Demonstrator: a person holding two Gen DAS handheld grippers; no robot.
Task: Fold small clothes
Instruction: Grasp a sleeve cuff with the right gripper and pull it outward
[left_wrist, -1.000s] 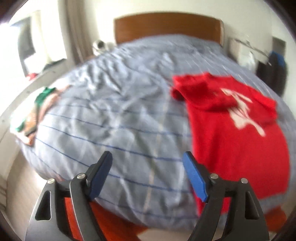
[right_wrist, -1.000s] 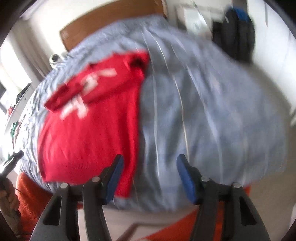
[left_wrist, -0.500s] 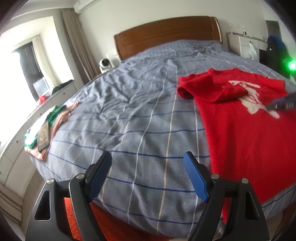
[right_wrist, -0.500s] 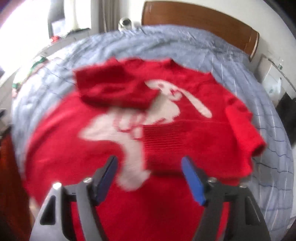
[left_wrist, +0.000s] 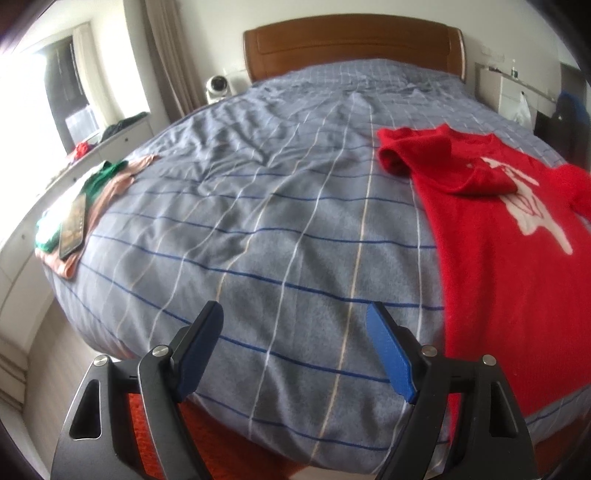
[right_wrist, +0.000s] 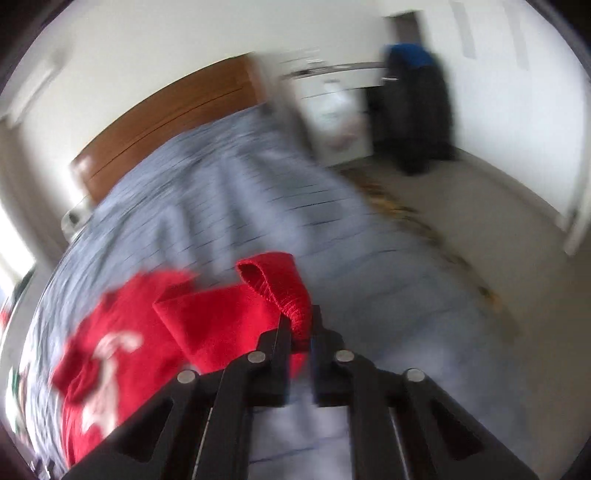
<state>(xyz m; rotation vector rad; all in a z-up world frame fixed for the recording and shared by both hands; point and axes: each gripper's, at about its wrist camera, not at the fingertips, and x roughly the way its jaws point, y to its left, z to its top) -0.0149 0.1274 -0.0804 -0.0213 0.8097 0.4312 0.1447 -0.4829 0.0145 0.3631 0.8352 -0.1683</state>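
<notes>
A red sweater (left_wrist: 495, 236) with a white figure on its chest lies on the right side of the grey-blue checked bed cover (left_wrist: 280, 192), one sleeve folded across the chest. My left gripper (left_wrist: 295, 347) hovers open over the cover's near edge, left of the sweater, with nothing between its blue pads. In the blurred right wrist view my right gripper (right_wrist: 300, 325) is shut on the cuff of the sweater's other sleeve (right_wrist: 280, 291), which stands up in a loop above the fingers. The sweater's body (right_wrist: 110, 354) trails down to the left.
A folded pile of green and pink clothes (left_wrist: 92, 199) with a dark tablet (left_wrist: 73, 225) on top sits at the bed's left edge. A wooden headboard (left_wrist: 351, 48) closes the far end. A white cabinet (left_wrist: 506, 88) and a dark bag (right_wrist: 413, 107) stand to the right of the bed.
My right gripper swept over the sweater from its right side, closed on a sleeve cuff and swung out to the right with it. The left gripper stayed open and sank slightly.
</notes>
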